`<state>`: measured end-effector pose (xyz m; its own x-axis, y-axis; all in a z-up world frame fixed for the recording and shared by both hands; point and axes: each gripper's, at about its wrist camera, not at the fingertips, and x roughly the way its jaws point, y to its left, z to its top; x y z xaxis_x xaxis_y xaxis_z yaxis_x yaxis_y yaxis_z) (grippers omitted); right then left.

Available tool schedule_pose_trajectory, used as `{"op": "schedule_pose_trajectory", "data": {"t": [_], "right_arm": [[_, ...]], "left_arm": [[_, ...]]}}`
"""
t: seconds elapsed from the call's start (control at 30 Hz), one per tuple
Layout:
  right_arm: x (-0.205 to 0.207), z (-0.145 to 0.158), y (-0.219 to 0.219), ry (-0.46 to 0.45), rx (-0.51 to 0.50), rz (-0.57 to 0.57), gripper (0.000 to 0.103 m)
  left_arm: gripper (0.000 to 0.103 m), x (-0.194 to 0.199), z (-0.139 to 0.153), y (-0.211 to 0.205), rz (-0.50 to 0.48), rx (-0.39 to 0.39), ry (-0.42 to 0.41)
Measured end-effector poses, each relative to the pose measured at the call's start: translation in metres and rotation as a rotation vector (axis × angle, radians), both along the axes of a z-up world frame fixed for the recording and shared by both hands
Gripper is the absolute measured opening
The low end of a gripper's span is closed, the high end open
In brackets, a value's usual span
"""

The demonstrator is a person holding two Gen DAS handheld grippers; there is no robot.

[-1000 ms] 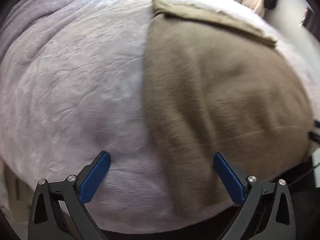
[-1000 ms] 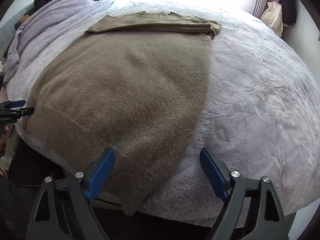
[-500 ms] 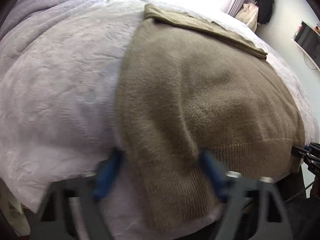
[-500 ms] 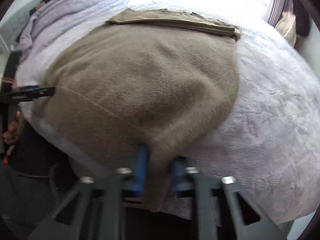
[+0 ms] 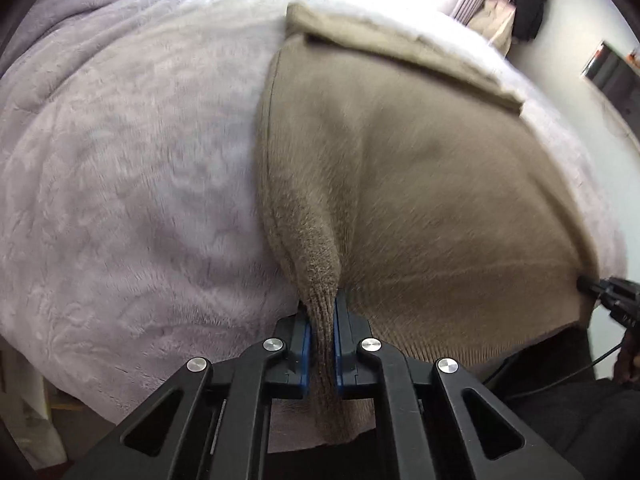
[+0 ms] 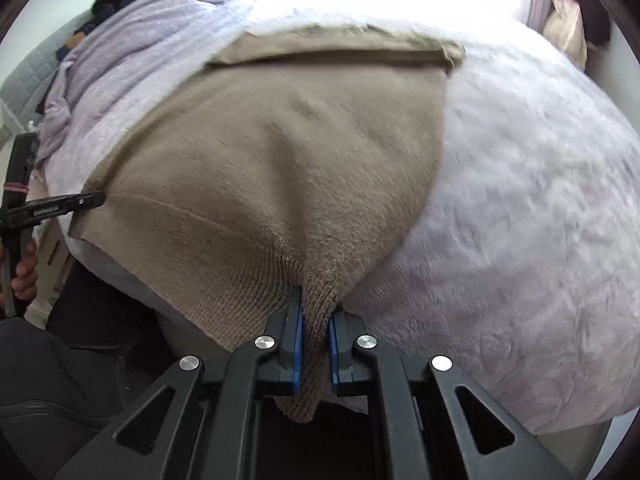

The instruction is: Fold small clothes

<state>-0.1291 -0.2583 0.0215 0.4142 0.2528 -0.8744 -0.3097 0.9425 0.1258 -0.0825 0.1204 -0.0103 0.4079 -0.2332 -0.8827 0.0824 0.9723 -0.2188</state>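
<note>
On the bed (image 5: 120,168), both corners of the brown sweater's (image 5: 420,184) ribbed hem pinched in left hand-held gripper (image 5: 320,344) and right hand-held gripper (image 6: 314,344), ready for folding toward the collar.

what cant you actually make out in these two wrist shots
- Hem corners of the brown sweater: pinched inside the left hand-held gripper and right hand-held gripper, and hanging below the bed edge.
- Sweater's neckline and sleeves: both views, folded away at the far end.
- Dark items beyond the lilac blanket: right wrist view, too small.
- Dark bag by the curtain: left wrist view, small, blurred.
- The person: only fingers, cut off by the edge.
</note>
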Motion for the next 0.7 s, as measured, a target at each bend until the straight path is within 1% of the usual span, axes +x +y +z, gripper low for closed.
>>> {"op": "schedule_pose_trajectory", "data": {"t": [0.03,0.07,0.17,0.2,0.23,0.27,0.3,0.33,0.37,0.4,0.47,0.5,0.53,0.6,0.67,0.7], "right_arm": [[0.001,-0.005,0.000,0.016,-0.005,-0.004,0.010],[0.001,-0.008,0.001,0.018,-0.014,-0.005,0.010],[-0.002,-0.004,0.005,0.011,-0.040,0.014,0.013],[-0.001,-0.002,0.004,0.025,-0.037,0.015,0.017],[-0.002,-0.001,0.001,0.032,-0.022,0.011,0.025],[-0.002,0.003,-0.004,0.034,-0.008,-0.005,0.029],[-0.002,0.008,-0.008,0.024,0.000,-0.023,0.037],[-0.002,0.012,-0.015,0.001,0.008,-0.046,0.045],[-0.001,0.020,-0.022,-0.034,0.013,-0.077,0.049],[0.000,0.030,-0.027,-0.079,0.016,-0.111,0.052],[0.006,0.046,-0.029,-0.147,0.018,-0.130,0.052],[0.010,0.051,-0.025,-0.165,0.021,-0.117,0.052],[0.013,0.053,-0.021,-0.174,0.023,-0.100,0.052],[0.024,0.052,0.002,-0.197,0.013,-0.038,0.052],[0.033,0.042,0.022,-0.185,0.002,0.019,0.052],[0.040,0.034,0.032,-0.166,-0.004,0.046,0.052]], "left_arm": [[0.010,0.002,-0.006,0.000,0.002,0.002,0.014],[0.010,0.001,-0.006,0.000,0.004,0.002,0.014],[0.010,-0.003,0.003,-0.002,-0.034,0.021,0.021],[0.017,-0.004,0.006,-0.002,-0.047,0.031,0.021],[0.046,-0.007,0.010,0.000,-0.059,0.053,0.028],[0.066,-0.010,0.014,0.000,-0.057,0.083,0.027],[0.098,-0.013,0.021,0.001,-0.037,0.139,-0.004],[0.101,-0.017,0.028,0.002,-0.020,0.165,-0.049],[0.101,-0.019,0.037,0.003,-0.011,0.174,-0.091],[0.101,-0.017,0.045,0.004,-0.009,0.155,-0.111],[0.101,-0.010,0.056,0.001,0.001,0.113,-0.140],[0.101,-0.005,0.060,-0.003,0.000,0.102,-0.154],[0.101,0.007,0.064,-0.017,-0.008,0.094,-0.162],[0.101,0.022,0.066,-0.038,-0.033,0.072,-0.172],[0.101,0.038,0.062,-0.062,-0.097,0.057,-0.188],[0.101,0.046,0.056,-0.071,-0.123,0.063,-0.186]]}}
